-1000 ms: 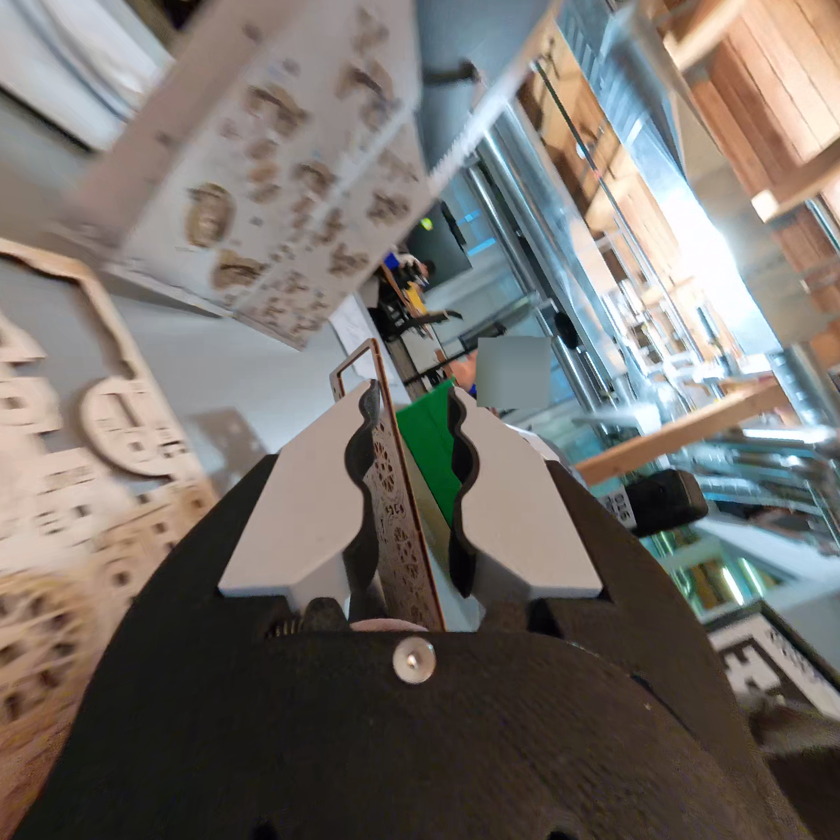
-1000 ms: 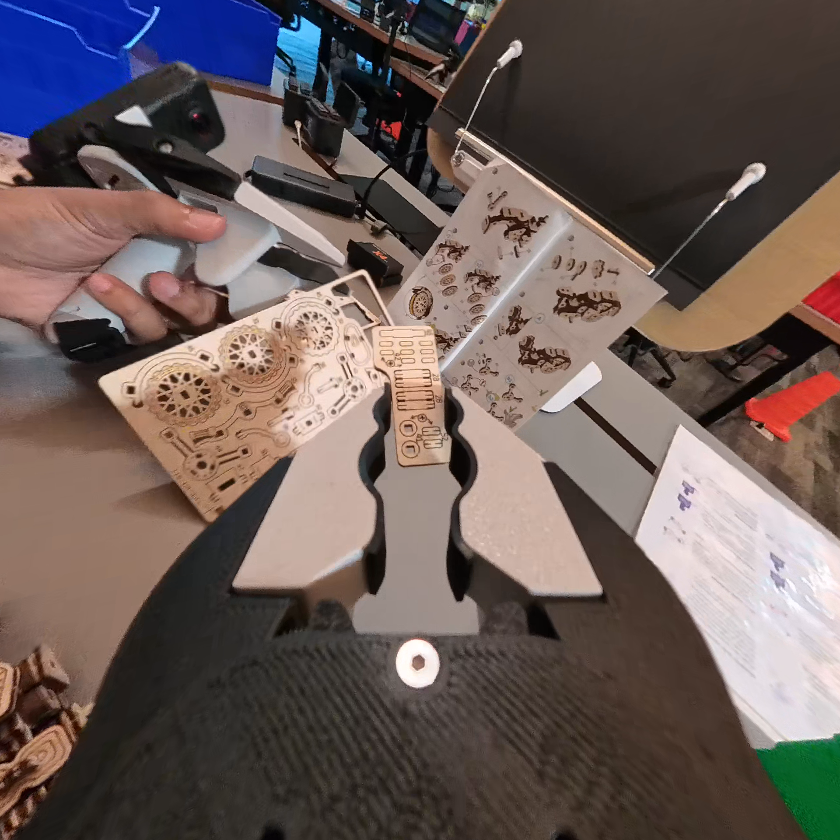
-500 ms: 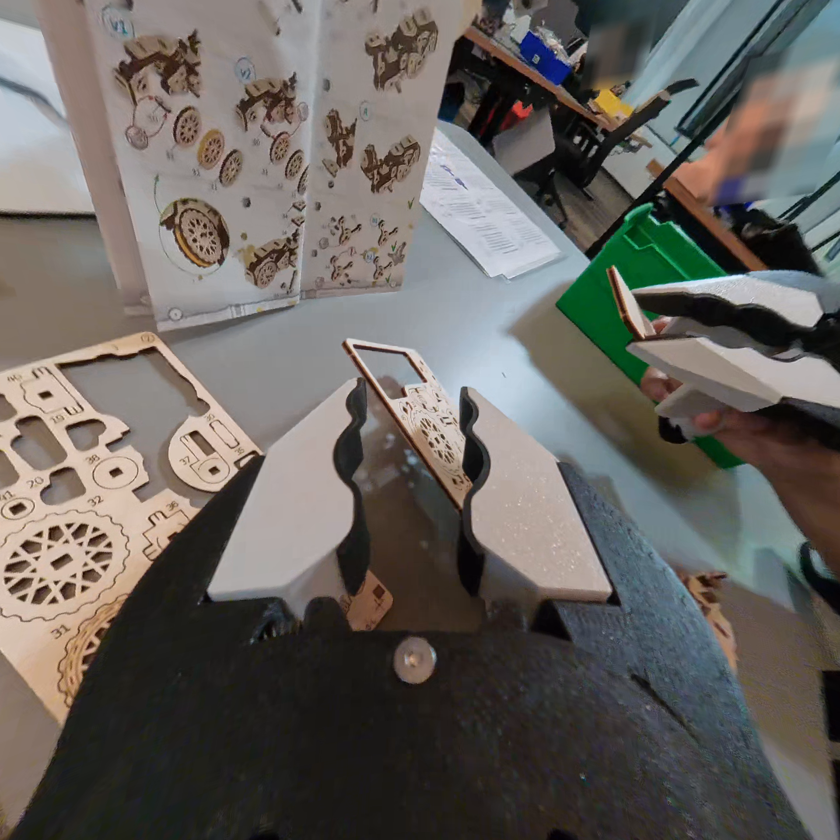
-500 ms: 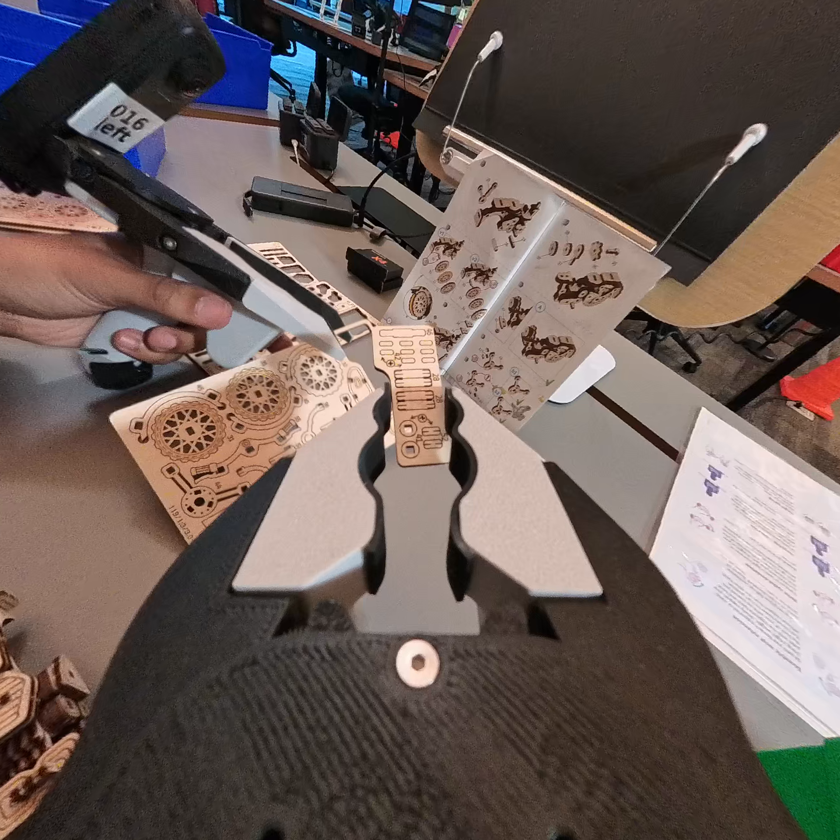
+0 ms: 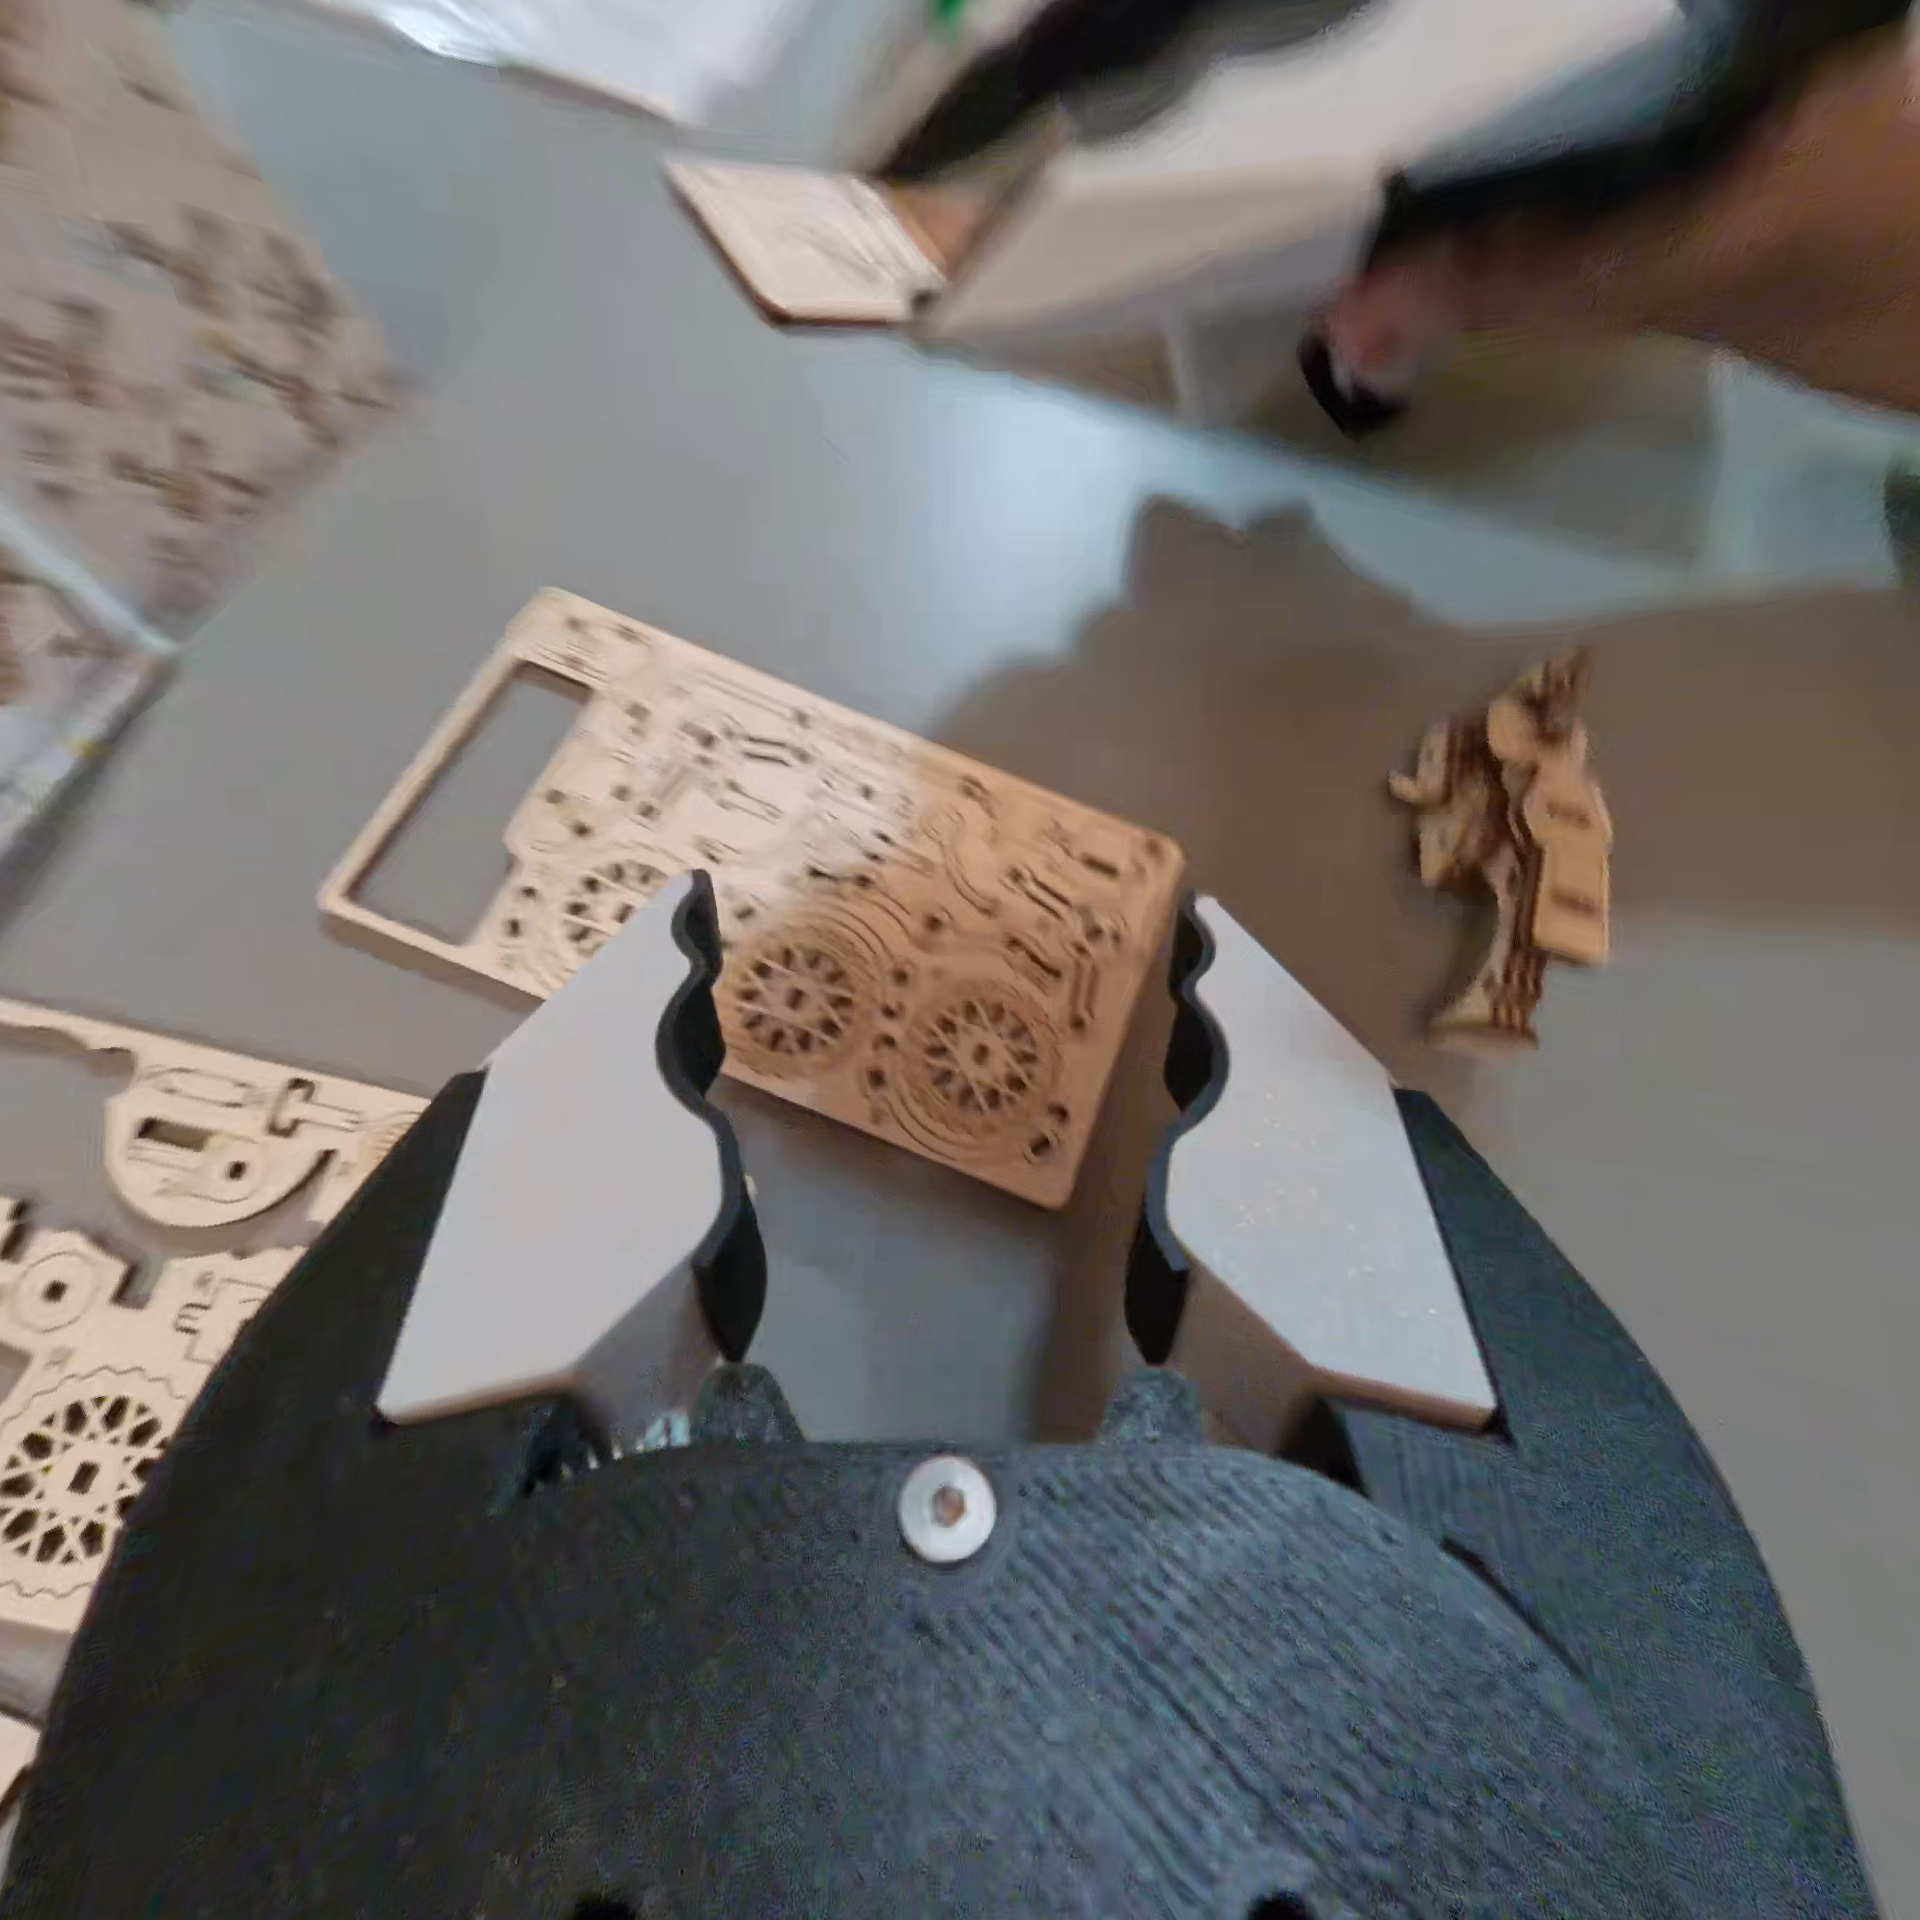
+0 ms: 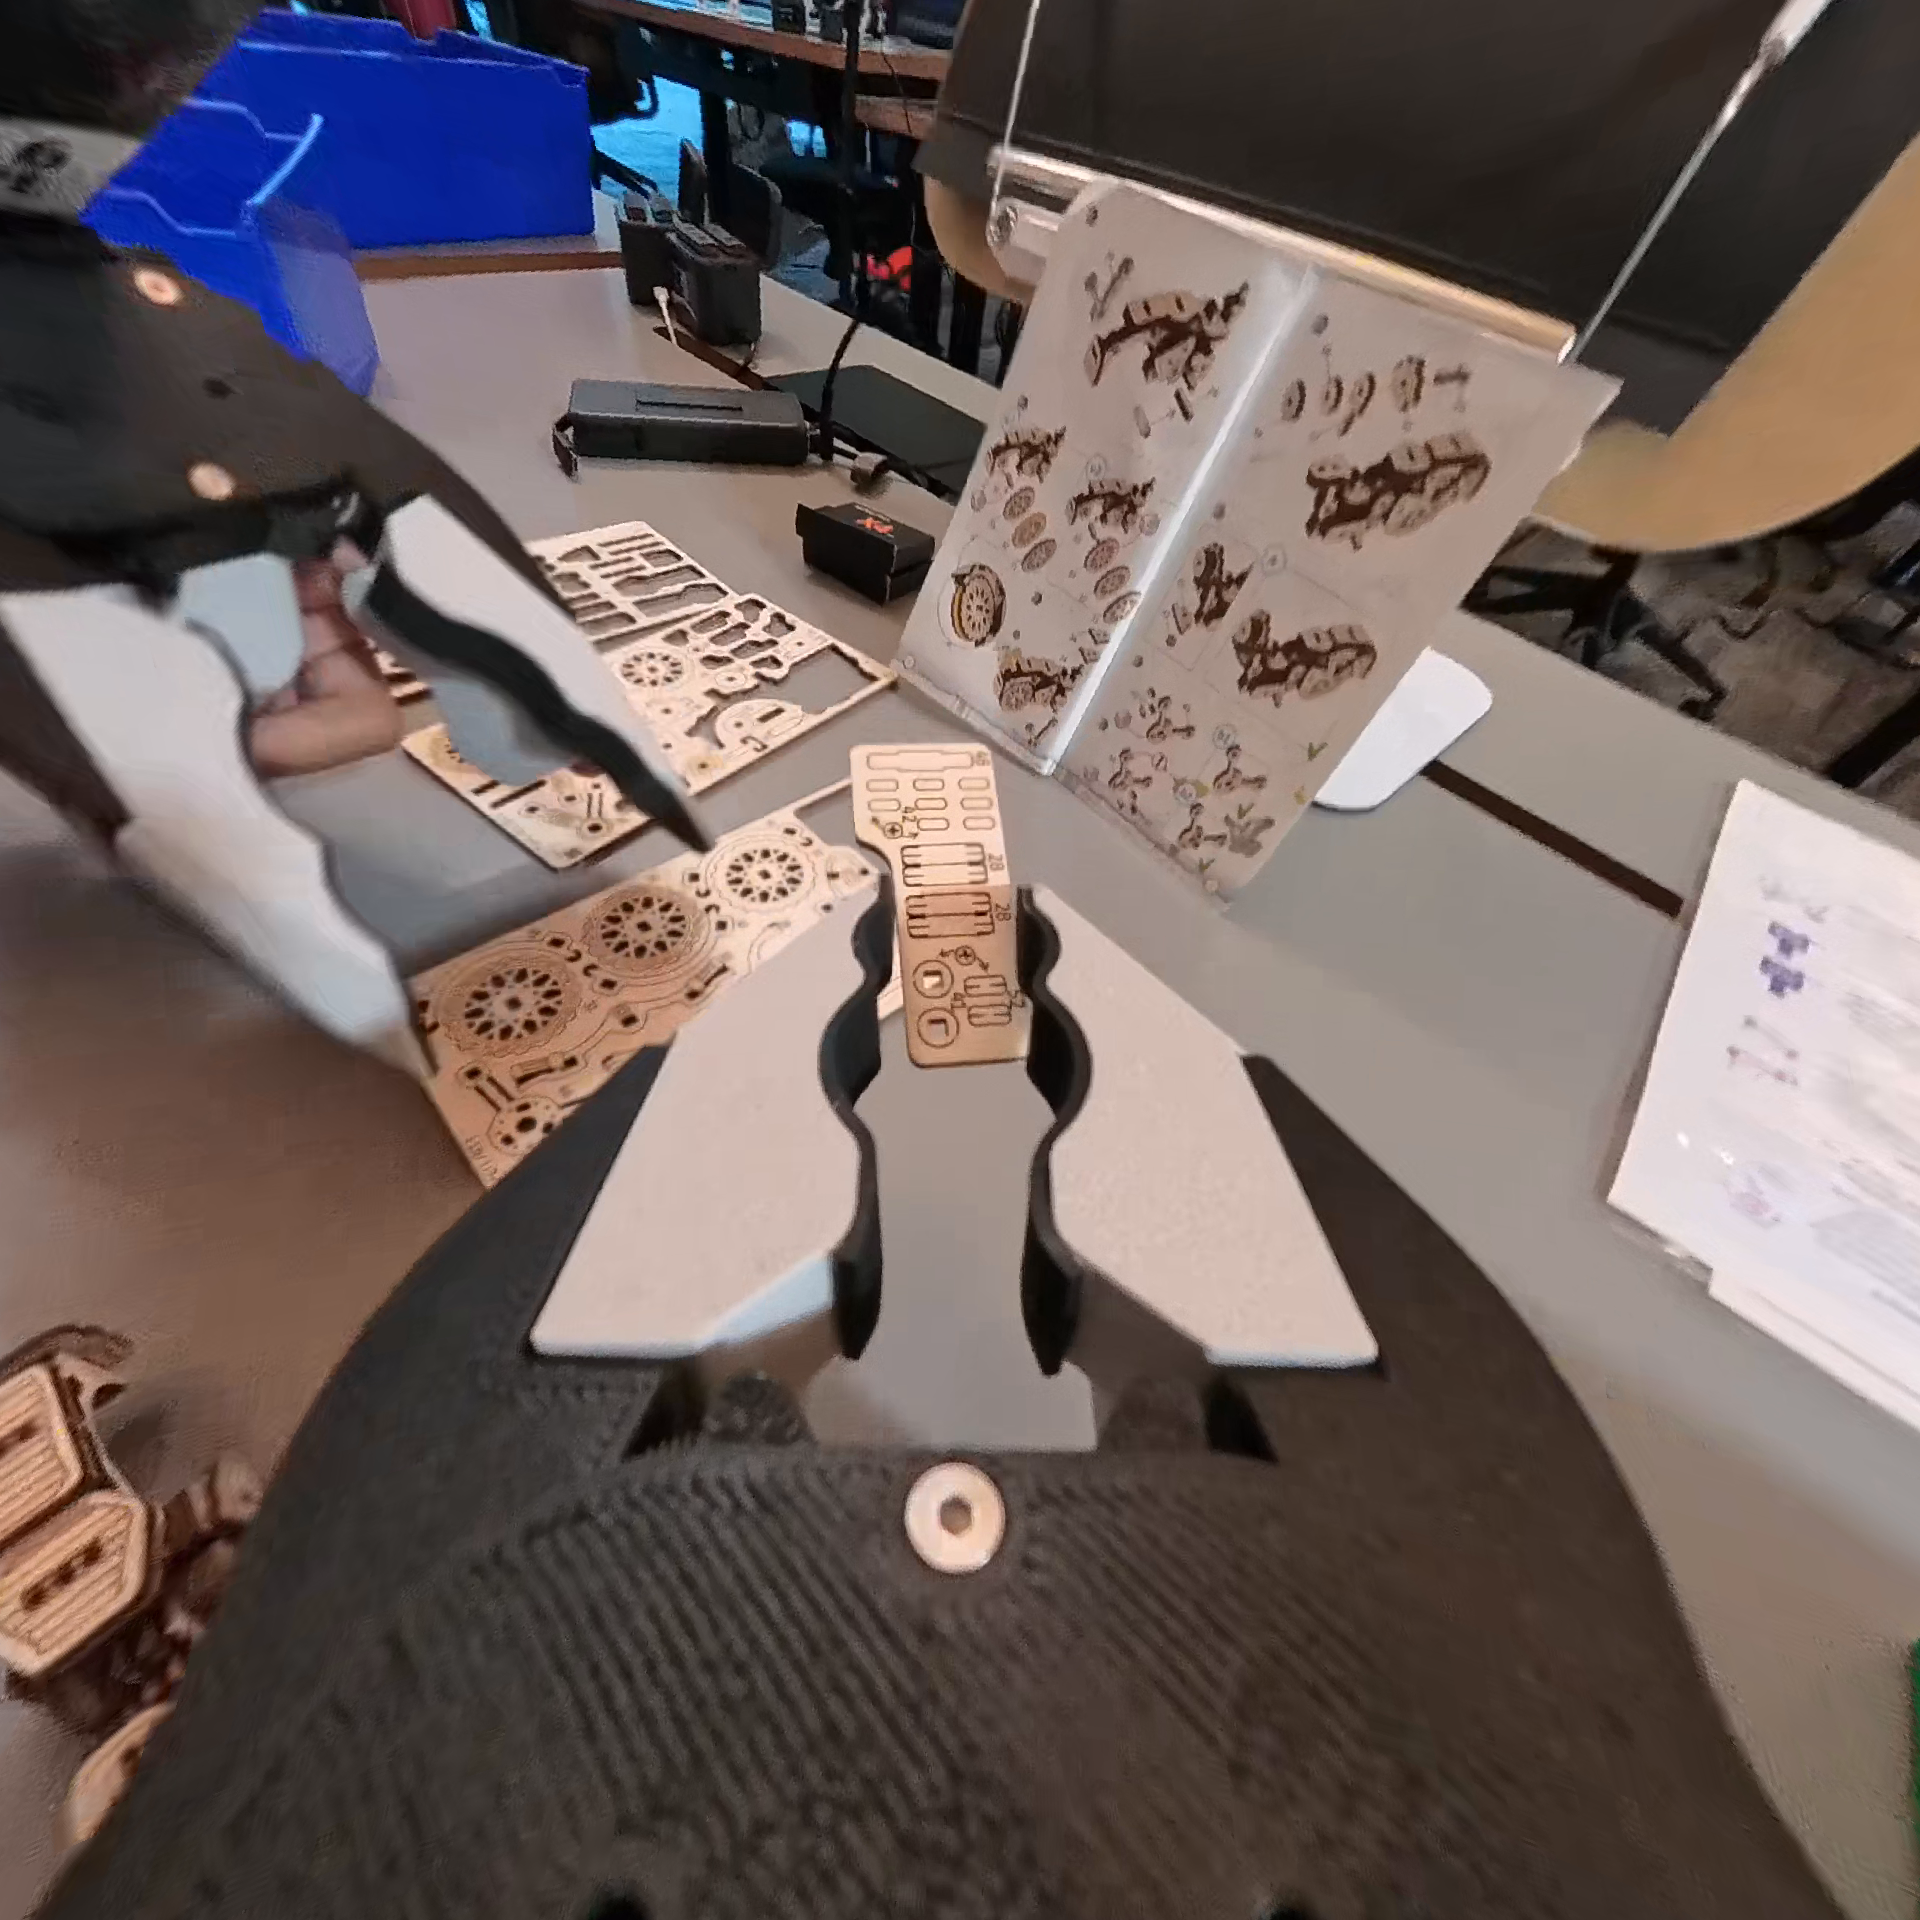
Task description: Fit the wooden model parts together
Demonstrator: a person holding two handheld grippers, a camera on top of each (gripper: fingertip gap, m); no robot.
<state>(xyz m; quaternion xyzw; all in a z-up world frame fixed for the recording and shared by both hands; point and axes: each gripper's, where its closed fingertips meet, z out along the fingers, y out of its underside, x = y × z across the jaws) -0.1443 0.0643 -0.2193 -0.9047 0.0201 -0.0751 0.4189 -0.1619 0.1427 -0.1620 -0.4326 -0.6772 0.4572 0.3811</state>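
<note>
Right gripper (image 6: 956, 914) is clasping a small wooden strip (image 6: 951, 914); left gripper (image 5: 940, 945), fingers spread and empty, is hovering over the wheel sheet (image 5: 831, 883). Next: probably popping a part loose.

Pale laser-cut wooden sheet (image 5: 769, 894) on a smooth matt grey table (image 5: 727, 436).

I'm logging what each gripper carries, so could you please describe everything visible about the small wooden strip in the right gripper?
The wooden strip is a thin, pale, plywood-like piece with laser-cut slots and engraved marks, wider at its far end. The right gripper clamps its near part, and it sticks out forward above the table, touching nothing else.
</note>
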